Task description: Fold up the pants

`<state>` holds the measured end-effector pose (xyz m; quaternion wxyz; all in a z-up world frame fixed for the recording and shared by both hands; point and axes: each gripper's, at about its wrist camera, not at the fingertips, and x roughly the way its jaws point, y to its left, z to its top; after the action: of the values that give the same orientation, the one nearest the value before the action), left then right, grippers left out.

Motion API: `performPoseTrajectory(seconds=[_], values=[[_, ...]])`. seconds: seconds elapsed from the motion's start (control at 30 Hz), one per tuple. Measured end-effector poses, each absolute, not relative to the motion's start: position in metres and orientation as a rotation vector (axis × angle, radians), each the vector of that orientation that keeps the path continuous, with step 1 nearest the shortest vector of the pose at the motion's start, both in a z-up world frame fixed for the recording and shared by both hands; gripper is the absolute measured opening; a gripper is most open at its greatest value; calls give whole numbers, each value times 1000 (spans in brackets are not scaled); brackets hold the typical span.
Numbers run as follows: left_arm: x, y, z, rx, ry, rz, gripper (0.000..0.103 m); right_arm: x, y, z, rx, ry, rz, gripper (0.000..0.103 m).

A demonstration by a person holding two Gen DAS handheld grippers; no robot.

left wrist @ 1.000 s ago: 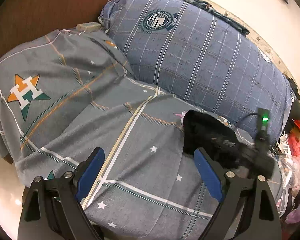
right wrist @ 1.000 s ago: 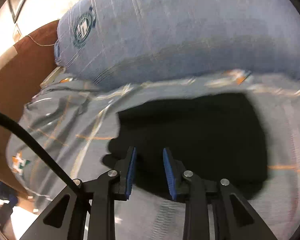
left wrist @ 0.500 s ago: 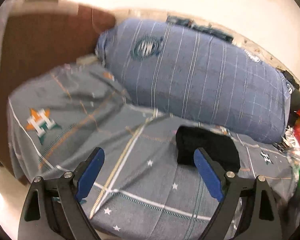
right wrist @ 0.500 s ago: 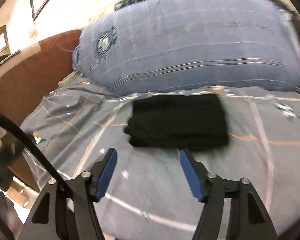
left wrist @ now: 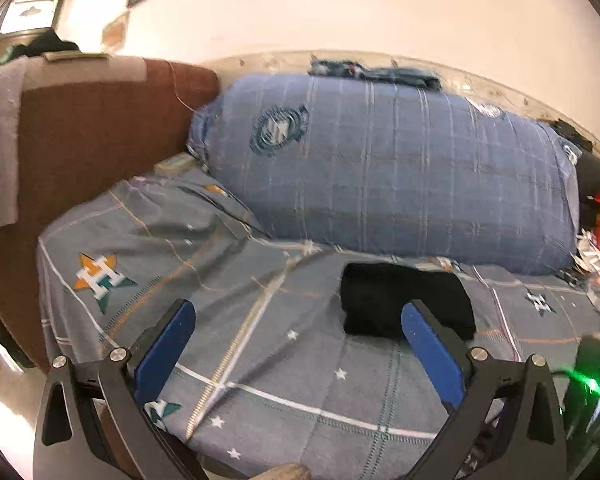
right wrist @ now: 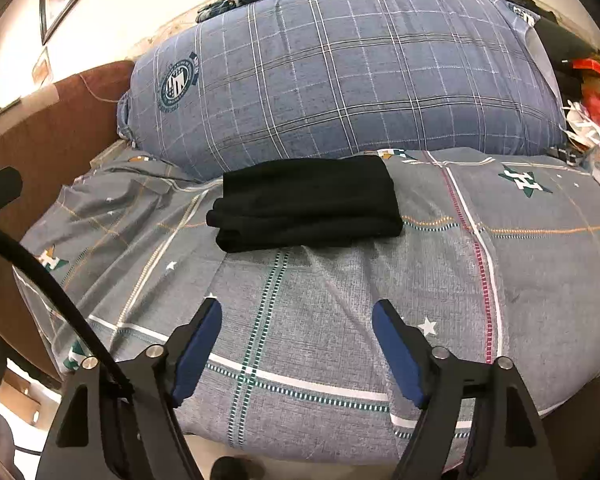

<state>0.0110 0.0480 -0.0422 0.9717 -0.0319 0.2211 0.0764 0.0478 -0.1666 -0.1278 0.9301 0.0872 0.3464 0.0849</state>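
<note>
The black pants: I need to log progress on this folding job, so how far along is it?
Done: the black pants lie in a compact folded stack on the grey bedsheet, just in front of the blue plaid pillow. In hand: nothing; the left tool and right tool are open, empty and clear of the fabric, their jaws having just been opening. Left: apparently nothing.

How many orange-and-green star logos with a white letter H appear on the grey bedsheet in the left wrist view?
1 clear: the star logo near the grey bedsheet's left edge. Others may be hidden or blurred.
</note>
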Motion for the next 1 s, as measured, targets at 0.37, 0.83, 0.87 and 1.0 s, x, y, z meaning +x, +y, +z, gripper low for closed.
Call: performPoseTrajectory(seconds=[0.37, 0.83, 0.87, 1.0], values=[[12, 43, -49, -71, 484, 156, 103, 59, -181, -129, 86, 757, 117, 84], [12, 28, -62, -54, 557, 44, 103, 37, -143, -149, 7, 778, 162, 87], [13, 27, -63, -55, 561, 39, 103, 38, -143, -150, 7, 783, 161, 87], [14, 24, -66, -52, 580, 27, 103, 38, -143, -152, 6, 790, 165, 87]])
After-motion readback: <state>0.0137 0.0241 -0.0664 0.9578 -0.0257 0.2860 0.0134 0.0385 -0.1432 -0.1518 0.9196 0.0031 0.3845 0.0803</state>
